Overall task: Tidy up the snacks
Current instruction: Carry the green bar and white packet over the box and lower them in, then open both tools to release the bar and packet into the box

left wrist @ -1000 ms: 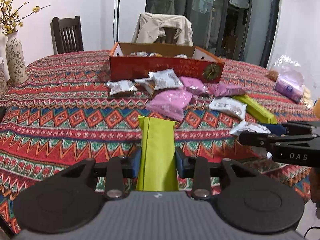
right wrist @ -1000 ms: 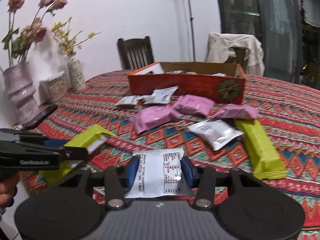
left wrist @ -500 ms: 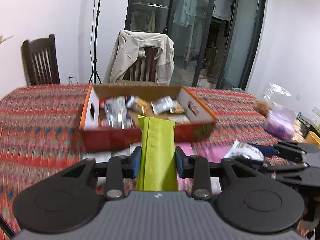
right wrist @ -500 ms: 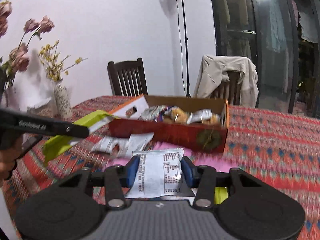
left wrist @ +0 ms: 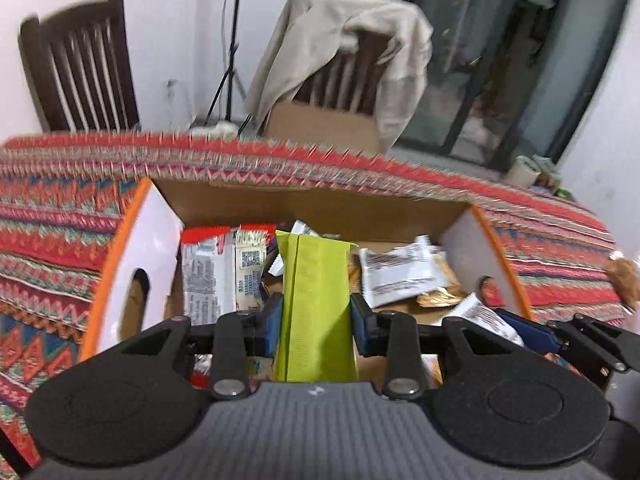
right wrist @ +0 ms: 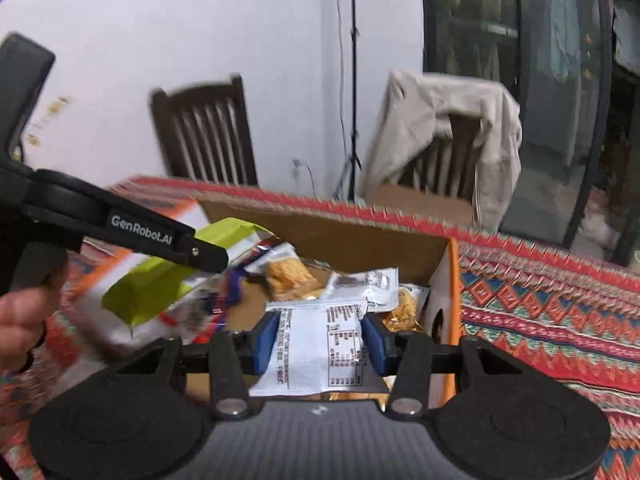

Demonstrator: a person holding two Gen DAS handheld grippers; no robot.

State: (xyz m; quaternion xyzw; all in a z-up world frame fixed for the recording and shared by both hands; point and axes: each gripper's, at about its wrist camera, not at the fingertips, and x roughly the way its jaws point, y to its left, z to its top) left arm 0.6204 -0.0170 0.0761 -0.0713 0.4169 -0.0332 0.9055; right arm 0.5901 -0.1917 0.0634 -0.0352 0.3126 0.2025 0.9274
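A long lime-green foil snack packet (left wrist: 316,304) is pinched between the blue pads of the left gripper (left wrist: 317,322) and is held above the open brown cardboard box with orange-edged white end flaps (left wrist: 152,236). A flat white snack packet printed with black text (right wrist: 318,354) is clamped in the right gripper (right wrist: 320,344), near the box's right end wall (right wrist: 440,292). Several loose packets are seen lying inside the box; some bare cardboard floor is left between them. The box is set on a red zigzag-patterned tablecloth (left wrist: 56,216). Two dark wooden chairs are seen behind, one (right wrist: 444,120) draped with a beige garment.
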